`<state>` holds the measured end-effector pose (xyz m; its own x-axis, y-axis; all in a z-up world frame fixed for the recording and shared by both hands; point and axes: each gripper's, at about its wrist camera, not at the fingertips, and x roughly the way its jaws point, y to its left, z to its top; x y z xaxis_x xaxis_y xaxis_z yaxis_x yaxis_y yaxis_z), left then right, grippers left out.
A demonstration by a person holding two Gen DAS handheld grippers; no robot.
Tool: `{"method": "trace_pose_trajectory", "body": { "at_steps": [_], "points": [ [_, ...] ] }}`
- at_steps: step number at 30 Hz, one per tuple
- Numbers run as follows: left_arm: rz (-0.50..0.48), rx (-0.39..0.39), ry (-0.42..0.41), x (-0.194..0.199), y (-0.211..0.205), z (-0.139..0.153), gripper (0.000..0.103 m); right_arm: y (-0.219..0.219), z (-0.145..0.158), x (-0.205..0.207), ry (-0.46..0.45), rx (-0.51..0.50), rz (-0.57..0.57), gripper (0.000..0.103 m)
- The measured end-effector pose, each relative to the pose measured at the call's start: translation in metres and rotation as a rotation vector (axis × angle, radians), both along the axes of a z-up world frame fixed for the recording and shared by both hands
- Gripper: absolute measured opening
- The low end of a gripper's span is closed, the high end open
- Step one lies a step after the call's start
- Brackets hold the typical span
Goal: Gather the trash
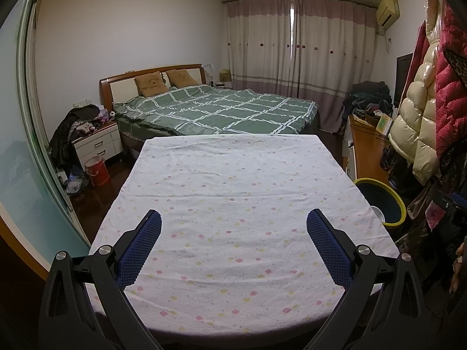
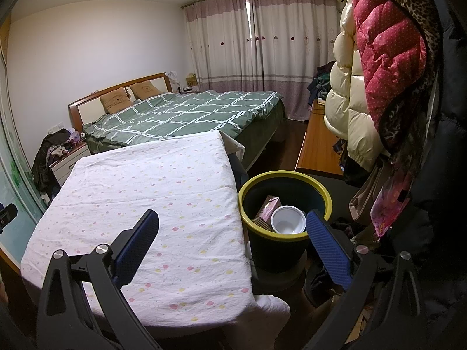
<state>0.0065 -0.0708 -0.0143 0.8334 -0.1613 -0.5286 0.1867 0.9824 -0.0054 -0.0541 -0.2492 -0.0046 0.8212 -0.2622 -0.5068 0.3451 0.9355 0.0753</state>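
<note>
A dark bin with a yellow rim (image 2: 327, 197) stands on the floor by the right side of a table covered in a flowered white cloth (image 2: 151, 192). Inside the bin lie a white plastic bowl (image 2: 287, 224) and a pink carton (image 2: 268, 208). My right gripper (image 2: 232, 215) is open and empty, above the table's right edge and the bin. My left gripper (image 1: 233, 215) is open and empty over the cloth-covered table (image 1: 233, 192). The bin (image 1: 400, 213) shows at the table's right edge in the left wrist view.
A bed with a green checked quilt (image 1: 216, 108) stands behind the table. A white nightstand (image 1: 99, 143) and a red bucket (image 1: 97, 170) are at the left. A wooden desk (image 2: 316, 148) and hanging puffy coats (image 2: 376, 67) crowd the right side.
</note>
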Motion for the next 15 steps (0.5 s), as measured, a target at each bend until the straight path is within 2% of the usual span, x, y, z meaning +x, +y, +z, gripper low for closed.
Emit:
{"method": "trace_pose_trajectory", "body": {
  "at_steps": [9, 15],
  "points": [
    [-0.044, -0.048, 0.021, 0.006, -0.001, -0.004, 0.098, 0.001, -0.007, 0.002, 0.011, 0.005, 0.003, 0.096],
    [0.008, -0.045, 0.099, 0.040, 0.008, -0.016, 0.098, 0.002, -0.008, 0.021, 0.028, 0.008, 0.040, 0.096]
  ]
}}
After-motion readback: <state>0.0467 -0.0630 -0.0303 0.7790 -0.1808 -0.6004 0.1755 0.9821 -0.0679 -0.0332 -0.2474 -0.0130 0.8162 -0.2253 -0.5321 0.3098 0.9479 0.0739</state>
